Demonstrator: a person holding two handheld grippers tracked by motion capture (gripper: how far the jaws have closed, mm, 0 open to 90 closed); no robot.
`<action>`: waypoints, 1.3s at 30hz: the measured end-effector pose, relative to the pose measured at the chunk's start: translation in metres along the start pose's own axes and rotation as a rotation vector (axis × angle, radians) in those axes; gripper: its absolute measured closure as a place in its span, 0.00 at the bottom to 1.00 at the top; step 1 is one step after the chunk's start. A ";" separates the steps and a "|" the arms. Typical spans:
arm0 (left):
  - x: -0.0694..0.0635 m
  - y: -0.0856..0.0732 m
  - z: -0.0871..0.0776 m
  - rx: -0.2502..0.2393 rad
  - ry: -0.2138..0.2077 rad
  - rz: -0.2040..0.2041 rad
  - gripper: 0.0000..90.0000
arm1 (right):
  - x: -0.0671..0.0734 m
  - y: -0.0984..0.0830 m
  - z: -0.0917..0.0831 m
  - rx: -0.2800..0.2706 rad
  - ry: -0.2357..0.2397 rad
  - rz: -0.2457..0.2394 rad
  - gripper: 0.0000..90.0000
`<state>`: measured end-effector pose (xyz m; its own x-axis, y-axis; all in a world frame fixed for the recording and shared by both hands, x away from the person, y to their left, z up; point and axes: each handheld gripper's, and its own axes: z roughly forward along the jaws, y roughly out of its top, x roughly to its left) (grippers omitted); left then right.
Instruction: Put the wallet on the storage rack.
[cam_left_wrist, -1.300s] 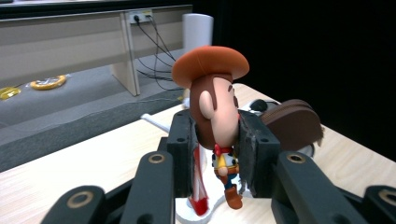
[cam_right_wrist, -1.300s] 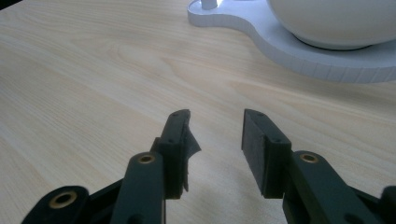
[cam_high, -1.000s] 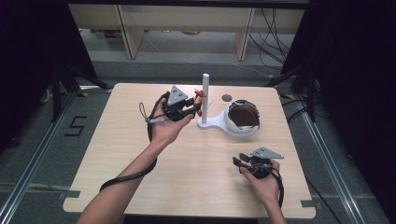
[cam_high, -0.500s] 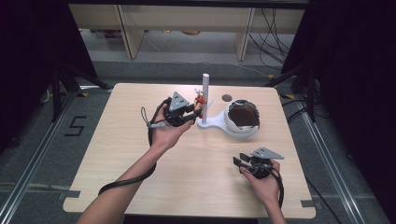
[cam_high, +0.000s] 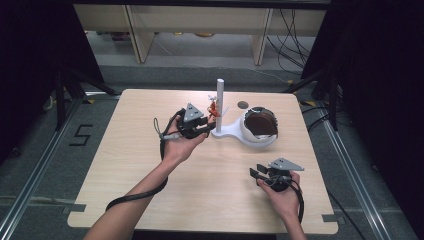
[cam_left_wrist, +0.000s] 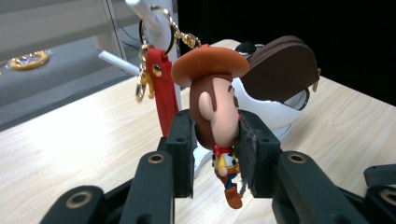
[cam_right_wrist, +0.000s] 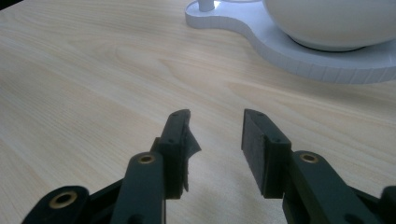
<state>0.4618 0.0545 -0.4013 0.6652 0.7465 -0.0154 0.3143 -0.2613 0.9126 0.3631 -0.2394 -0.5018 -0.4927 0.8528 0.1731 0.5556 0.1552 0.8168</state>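
The bench (cam_high: 150, 165) carries a white stand (cam_high: 235, 131) with an upright post (cam_high: 219, 95) and a bowl-shaped cup holding a brown pouch (cam_high: 261, 122). The left gripper (cam_high: 204, 126) sits just left of the post, its jaws clamped on the head of a cowboy keychain figure (cam_left_wrist: 217, 112). The figure hangs upright, long axis vertical, and its red strap (cam_left_wrist: 163, 93) and gold ring (cam_left_wrist: 161, 23) rise toward the post, possibly looped on a side peg; the high view is too small to tell. The left hand is much nearer the post. The right gripper (cam_high: 261, 172) rests well in front of the stand, jaws apart and empty. The left gripper view reveals the grip; the high view gives the layout.
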 end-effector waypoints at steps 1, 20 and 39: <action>0.000 -0.002 0.002 0.004 0.003 0.001 0.75 | 0.000 0.000 0.000 0.000 0.000 -0.001 0.69; 0.019 -0.033 -0.032 0.068 0.022 0.067 0.36 | -0.005 -0.001 -0.001 -0.016 0.001 -0.022 0.69; 0.045 -0.164 -0.108 -0.014 0.118 0.003 0.35 | -0.003 -0.003 0.000 -0.013 -0.016 0.014 0.66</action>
<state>0.3674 0.1970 -0.5078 0.5814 0.8129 0.0351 0.3025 -0.2560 0.9181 0.3633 -0.2426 -0.5053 -0.4741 0.8627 0.1757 0.5537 0.1369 0.8214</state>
